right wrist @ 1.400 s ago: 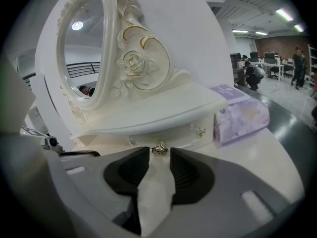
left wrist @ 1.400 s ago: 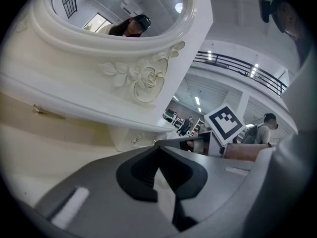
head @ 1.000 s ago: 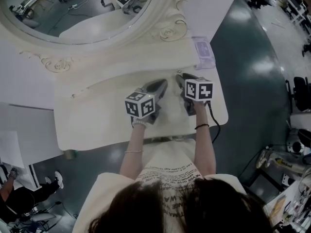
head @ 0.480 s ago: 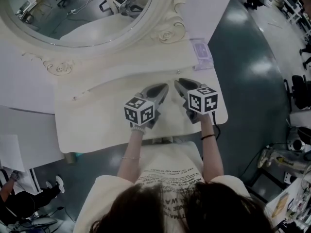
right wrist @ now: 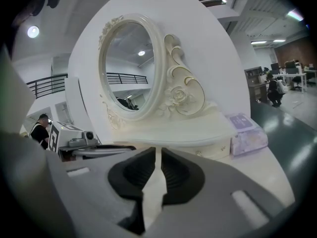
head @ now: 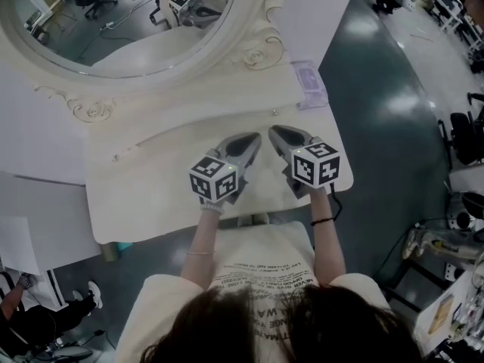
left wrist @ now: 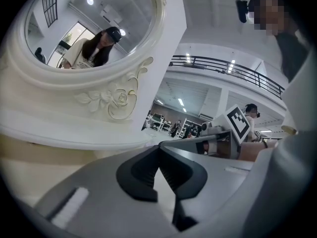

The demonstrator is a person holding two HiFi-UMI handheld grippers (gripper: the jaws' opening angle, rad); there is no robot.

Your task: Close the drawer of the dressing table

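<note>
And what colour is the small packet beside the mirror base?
Pale purple; the packet shows best in the right gripper view.

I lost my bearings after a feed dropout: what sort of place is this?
Probably a big open lab or workshop hall, not a bedroom: the dressing table with its oval mirror stands on a glossy dark floor, with an office chair nearby and a balcony railing overhead.

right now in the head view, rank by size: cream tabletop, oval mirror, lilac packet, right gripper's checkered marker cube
1. cream tabletop
2. oval mirror, partly cropped
3. lilac packet and checkered marker cube: look alike, cube nearer camera, unranked
</note>
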